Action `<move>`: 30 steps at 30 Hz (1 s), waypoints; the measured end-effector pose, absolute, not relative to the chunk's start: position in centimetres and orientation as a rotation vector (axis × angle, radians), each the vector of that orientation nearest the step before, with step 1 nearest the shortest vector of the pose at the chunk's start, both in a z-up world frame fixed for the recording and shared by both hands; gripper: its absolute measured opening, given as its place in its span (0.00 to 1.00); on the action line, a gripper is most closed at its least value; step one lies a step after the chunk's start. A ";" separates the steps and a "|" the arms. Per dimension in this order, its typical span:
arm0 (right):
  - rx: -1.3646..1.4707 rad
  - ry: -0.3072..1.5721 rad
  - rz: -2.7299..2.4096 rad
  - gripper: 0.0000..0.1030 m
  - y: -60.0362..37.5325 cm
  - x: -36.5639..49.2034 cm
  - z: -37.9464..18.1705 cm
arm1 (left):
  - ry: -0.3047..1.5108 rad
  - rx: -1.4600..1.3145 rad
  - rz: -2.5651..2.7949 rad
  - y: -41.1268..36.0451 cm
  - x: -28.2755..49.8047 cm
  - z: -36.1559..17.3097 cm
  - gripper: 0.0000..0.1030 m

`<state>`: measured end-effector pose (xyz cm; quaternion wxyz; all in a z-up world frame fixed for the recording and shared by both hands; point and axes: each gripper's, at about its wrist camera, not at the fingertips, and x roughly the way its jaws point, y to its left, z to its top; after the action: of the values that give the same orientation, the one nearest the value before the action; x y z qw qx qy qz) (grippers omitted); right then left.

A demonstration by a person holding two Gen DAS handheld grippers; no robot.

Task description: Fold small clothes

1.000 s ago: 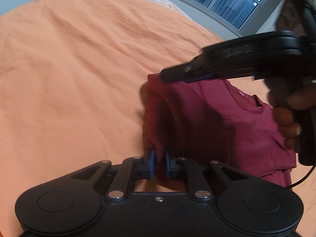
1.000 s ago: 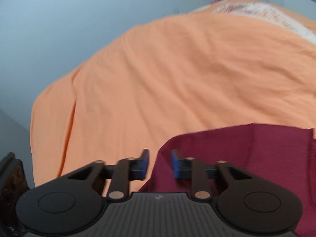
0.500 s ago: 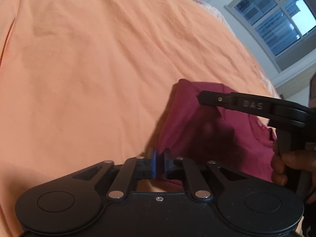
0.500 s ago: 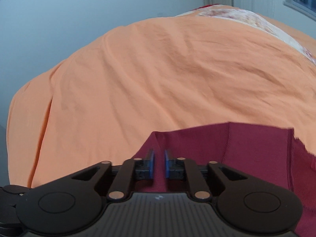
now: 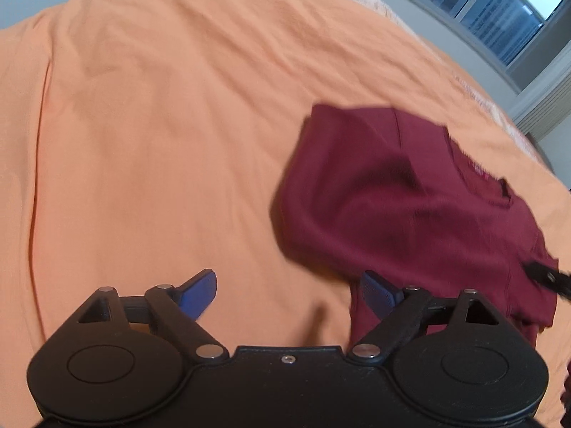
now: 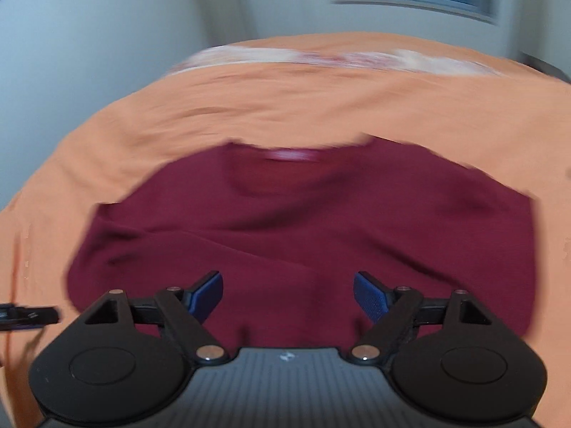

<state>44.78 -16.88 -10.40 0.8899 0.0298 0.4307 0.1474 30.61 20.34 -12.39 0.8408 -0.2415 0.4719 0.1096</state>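
Orange bedsheet [image 5: 160,114] is seen spread under one maroon garment [image 6: 303,221], laid upon it in a partly folded heap. Cloth pinched half a second ago has been released by both: left gripper [image 5: 287,294] and right gripper [image 6: 288,294] are spread wide, so one fold is judged finished.

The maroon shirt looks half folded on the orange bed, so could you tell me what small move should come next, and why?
Probably bring the right gripper down to pinch the near edge of the maroon shirt. Both it and the left gripper are open and empty, and the shirt lies loose and rumpled on the orange bedsheet, needing another fold.
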 end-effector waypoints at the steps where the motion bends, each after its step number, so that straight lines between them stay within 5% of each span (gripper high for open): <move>1: 0.083 0.902 0.233 0.82 -19.3 44.2 -10.9 | 1.015 -0.513 0.241 19.6 30.3 -12.6 0.87; 7: 0.275 0.921 -0.023 0.66 -31.3 44.0 -12.9 | 1.111 -0.503 0.263 14.8 27.9 -13.5 0.89; 12: 0.386 0.923 0.051 0.62 -35.3 46.6 -14.9 | 1.137 -0.472 0.287 11.2 25.4 -12.9 0.89; 13: 0.407 0.931 0.063 0.54 -35.8 47.2 -15.4 | 1.134 -0.475 0.295 10.5 25.0 -12.7 0.89; 14: 0.427 0.951 0.085 0.27 -36.0 47.8 -15.9 | 1.128 -0.478 0.302 10.0 24.4 -12.4 0.89; 18: 0.402 0.973 0.113 0.15 -35.8 47.4 -16.1 | 1.107 -0.468 0.341 8.1 22.3 -11.4 0.89; 20: 0.400 0.982 0.129 0.17 -35.6 47.3 -15.9 | 1.105 -0.455 0.372 7.5 21.3 -11.2 0.89; 27: 0.275 1.006 0.300 0.69 -35.0 41.7 -13.3 | 1.133 -0.440 0.457 7.2 17.8 -12.1 0.90; 30: 0.178 1.023 0.397 0.78 -34.3 36.6 -13.0 | 1.151 -0.437 0.490 7.4 16.1 -12.4 0.91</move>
<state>36.60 -34.28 -12.96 0.8494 0.0847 0.4857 0.1883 16.08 7.37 -12.44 0.7883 -0.2027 0.5345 0.2277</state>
